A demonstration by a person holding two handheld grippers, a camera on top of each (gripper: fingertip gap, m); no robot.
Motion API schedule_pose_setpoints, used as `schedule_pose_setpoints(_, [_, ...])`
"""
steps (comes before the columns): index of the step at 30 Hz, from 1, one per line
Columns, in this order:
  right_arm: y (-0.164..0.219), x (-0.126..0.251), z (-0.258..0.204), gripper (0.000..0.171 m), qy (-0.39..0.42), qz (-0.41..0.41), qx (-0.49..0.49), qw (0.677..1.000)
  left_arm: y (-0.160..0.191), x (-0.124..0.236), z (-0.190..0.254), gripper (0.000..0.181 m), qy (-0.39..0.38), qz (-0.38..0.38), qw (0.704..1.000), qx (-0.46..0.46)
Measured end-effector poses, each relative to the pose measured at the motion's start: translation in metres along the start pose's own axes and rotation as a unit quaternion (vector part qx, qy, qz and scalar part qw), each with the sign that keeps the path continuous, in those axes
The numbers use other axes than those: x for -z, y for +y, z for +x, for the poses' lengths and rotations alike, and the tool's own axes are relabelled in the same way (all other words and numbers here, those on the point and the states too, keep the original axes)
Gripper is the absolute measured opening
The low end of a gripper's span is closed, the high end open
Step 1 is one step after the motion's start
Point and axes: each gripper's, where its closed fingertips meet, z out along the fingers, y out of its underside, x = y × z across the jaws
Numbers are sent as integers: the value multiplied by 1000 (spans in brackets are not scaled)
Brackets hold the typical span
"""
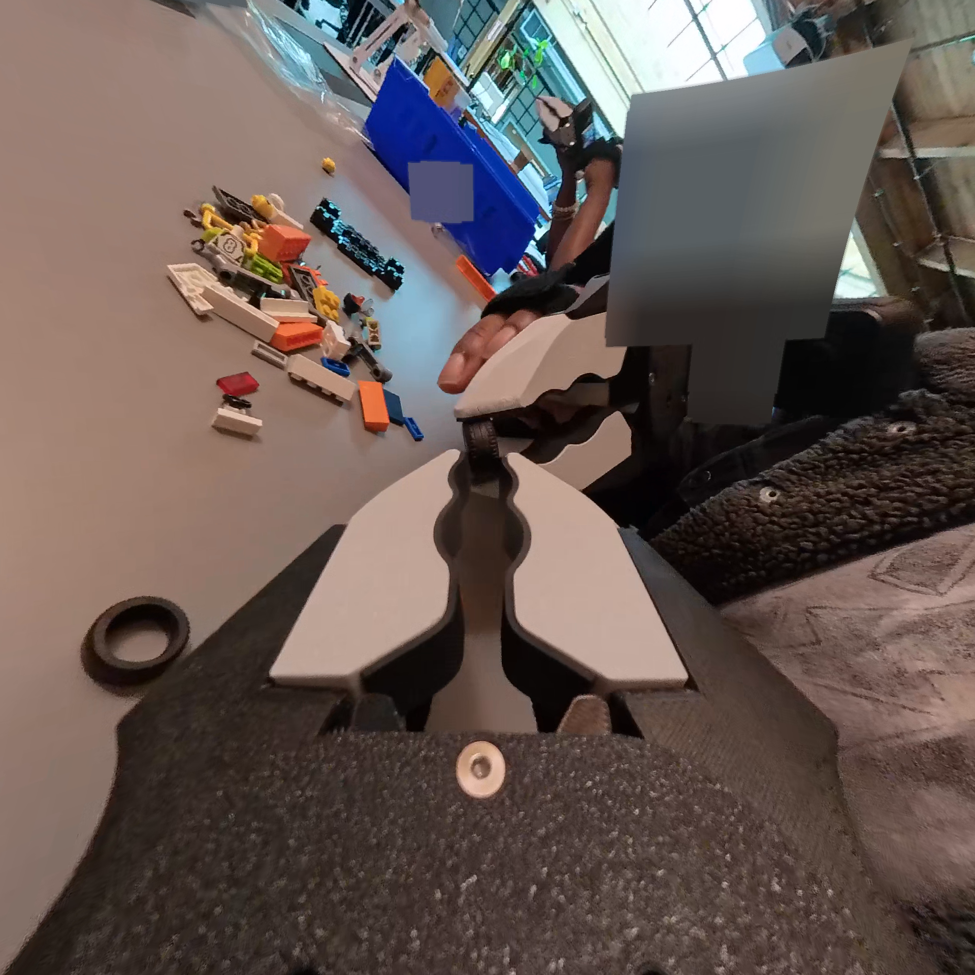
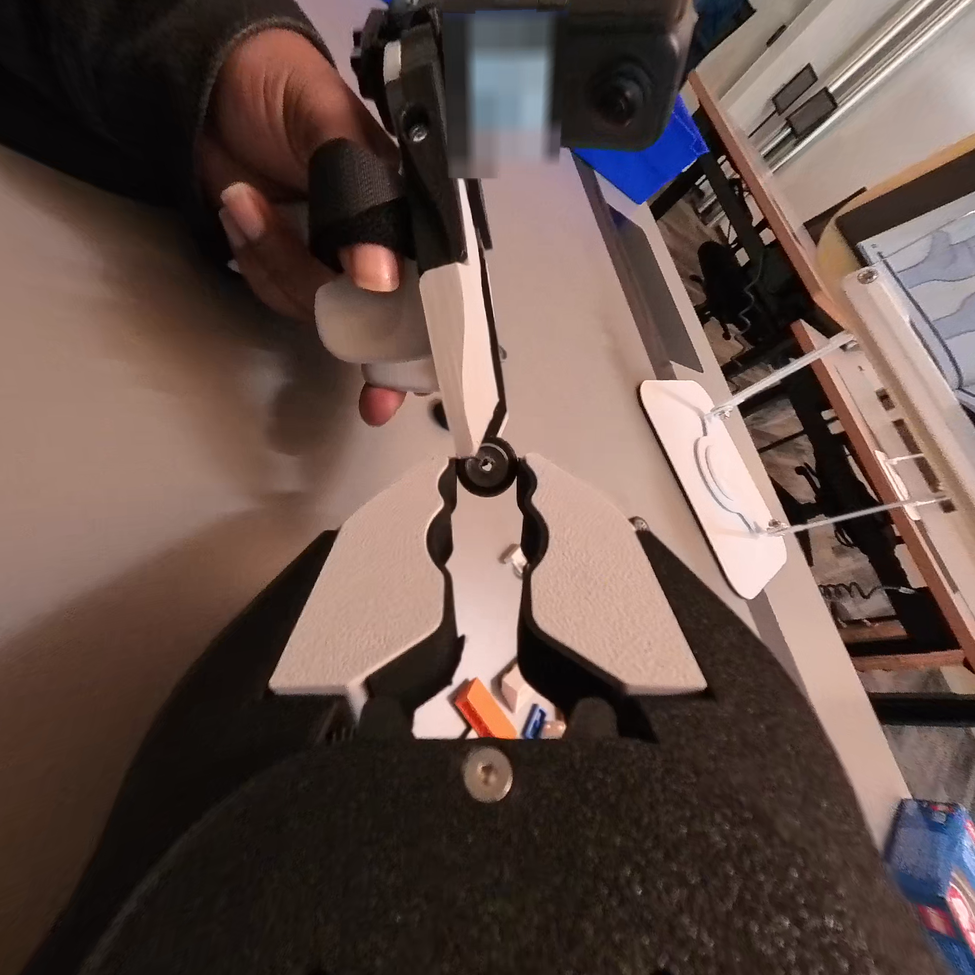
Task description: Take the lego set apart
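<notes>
A small black wheel (image 1: 479, 440) is held in the air between both grippers. My left gripper (image 1: 483, 464) is shut on its lower part. The right gripper's fingers (image 1: 506, 369) come in from the right and pinch its top, with a hand on them. In the right wrist view my right gripper (image 2: 488, 469) is shut on the wheel (image 2: 485, 477), whose hub faces the camera. The left gripper's white fingers (image 2: 459, 343) reach down onto it from above. A pile of loose lego pieces (image 1: 274, 295) lies on the grey table (image 1: 105, 422).
A black tyre ring (image 1: 136, 638) lies by my left gripper. A long black lego base (image 1: 359, 242) and a blue bin (image 1: 448, 174) sit beyond the pile. A white plate with a clear stand (image 2: 712, 490) lies near the table edge. An orange piece (image 2: 483, 709) lies below my right gripper. Less than 4 cm separates the two grippers' tips.
</notes>
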Motion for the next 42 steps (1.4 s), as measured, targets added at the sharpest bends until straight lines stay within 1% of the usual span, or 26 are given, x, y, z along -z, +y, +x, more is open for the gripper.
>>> schedule_pose_setpoints(3, [-1, 2, 0, 21, -18, 14, -34, 999, 0, -1, 1, 11, 9, 3, 1000, 7])
schedule_pose_setpoints(6, [-1, 2, 1, 21, -18, 15, -44, 999, -1, 0, 1, 10, 11, 7, 1000, 10])
schedule_pose_setpoints(16, [1, -1, 1, 21, -11, -6, -38, 999, 0, 1, -3, 10, 5, 5, 1000, 15])
schedule_pose_setpoints(20, [1, -3, 0, 21, -12, -12, -46, 999, 2, 2, -4, 10, -15, -4, 1000, -18])
schedule_pose_setpoints(24, [1, -5, -2, 21, -25, -7, -76, 997, 3, 2, -4, 9, -31, -10, 998, -57])
schedule_pose_setpoints(26, [1, -5, -3, 21, -43, 4, -108, 993, 4, 2, -3, 8, -29, -14, 998, -60])
schedule_pose_setpoints(28, [6, -6, -5, 21, -61, 5, -135, 989, 4, 2, -2, 0, -32, -14, 997, -70])
schedule_pose_setpoints(29, [7, -7, -6, 21, -64, 5, -141, 988, 4, 2, -3, 0, -35, -14, 997, -71])
schedule_pose_setpoints(36, [10, -14, -5, 21, -60, -1, -143, 988, 4, 2, -8, 0, -35, -16, 997, -67])
schedule_pose_setpoints(38, [7, -14, -1, 21, -64, 13, -159, 985, 1, 3, -7, 0, -27, -7, 998, -64])
schedule_pose_setpoints(40, [4, -13, 6, 21, -74, 44, -203, 975, -4, 6, -6, 0, -17, 10, 998, -56])
schedule_pose_setpoints(42, [-7, -6, 13, 21, -94, 101, -245, 960, -9, 8, -7, 9, -9, 24, 999, -32])
